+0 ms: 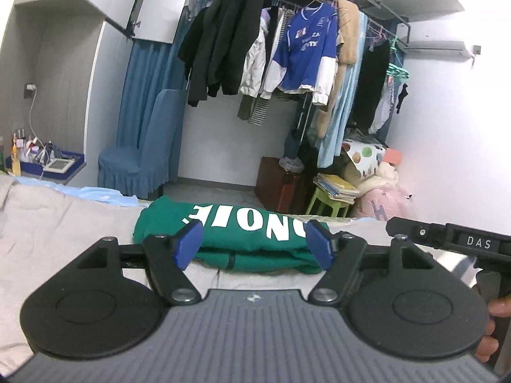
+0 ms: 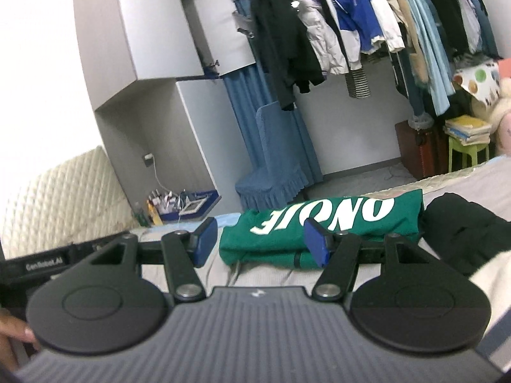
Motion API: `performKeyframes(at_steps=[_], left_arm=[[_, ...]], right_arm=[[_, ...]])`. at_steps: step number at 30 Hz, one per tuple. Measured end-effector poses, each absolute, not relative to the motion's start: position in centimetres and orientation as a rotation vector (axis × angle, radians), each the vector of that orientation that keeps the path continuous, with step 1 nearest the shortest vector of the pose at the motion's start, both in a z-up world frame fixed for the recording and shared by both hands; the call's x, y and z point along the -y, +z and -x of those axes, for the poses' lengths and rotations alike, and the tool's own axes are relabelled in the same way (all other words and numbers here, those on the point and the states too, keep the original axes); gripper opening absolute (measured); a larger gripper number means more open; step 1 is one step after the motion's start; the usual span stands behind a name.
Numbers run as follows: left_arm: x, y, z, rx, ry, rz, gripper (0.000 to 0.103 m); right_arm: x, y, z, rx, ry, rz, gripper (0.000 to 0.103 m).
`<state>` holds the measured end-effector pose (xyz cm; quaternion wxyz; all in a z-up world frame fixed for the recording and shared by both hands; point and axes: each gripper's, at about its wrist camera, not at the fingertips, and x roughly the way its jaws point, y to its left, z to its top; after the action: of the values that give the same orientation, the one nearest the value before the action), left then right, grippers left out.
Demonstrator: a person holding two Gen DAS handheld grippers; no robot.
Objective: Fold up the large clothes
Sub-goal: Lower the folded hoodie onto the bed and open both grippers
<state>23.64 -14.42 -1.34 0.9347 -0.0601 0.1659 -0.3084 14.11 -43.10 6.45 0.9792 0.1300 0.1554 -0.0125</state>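
Note:
A green garment with white letters [image 1: 230, 233] lies folded into a thick rectangle on the pale bed sheet [image 1: 64, 223]. My left gripper [image 1: 255, 244] is raised in front of it, open, with blue pads [image 1: 188, 244] apart and nothing between them. The same green garment [image 2: 322, 223] shows in the right wrist view, beyond my right gripper [image 2: 260, 242], which is open and holds nothing. A black garment [image 2: 466, 233] lies crumpled on the bed right of the green one. The other gripper's body [image 1: 453, 242] shows at the right edge of the left wrist view.
A loaded clothes rail [image 1: 287, 48] spans the far wall. A blue-covered chair [image 1: 143, 153] stands by a blue curtain. A brown box [image 1: 281, 182], a green stool with books [image 1: 332, 198] and soft bundles sit on the floor. A quilted headboard [image 2: 64, 198] is at left.

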Motion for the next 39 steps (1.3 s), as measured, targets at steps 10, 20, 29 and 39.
performKeyframes(at_steps=[10, 20, 29, 39], left_arm=[[11.8, -2.6, -19.5, -0.304, -0.641, 0.113, 0.079], [11.3, -4.2, -20.8, -0.315, -0.590, 0.087, 0.079], [11.6, -7.5, -24.8, -0.364, -0.561, 0.071, 0.084], [11.5, -18.3, -33.2, -0.507, -0.368, 0.064, 0.092]], right_arm=[[40.6, 4.3, -11.4, -0.332, -0.073, -0.199, 0.063], [40.8, 2.9, -14.0, -0.366, -0.126, -0.202, 0.063], [40.6, 1.7, -15.4, -0.384, -0.145, -0.194, 0.063], [39.1, 0.4, -16.9, -0.421, -0.097, -0.197, 0.064]])
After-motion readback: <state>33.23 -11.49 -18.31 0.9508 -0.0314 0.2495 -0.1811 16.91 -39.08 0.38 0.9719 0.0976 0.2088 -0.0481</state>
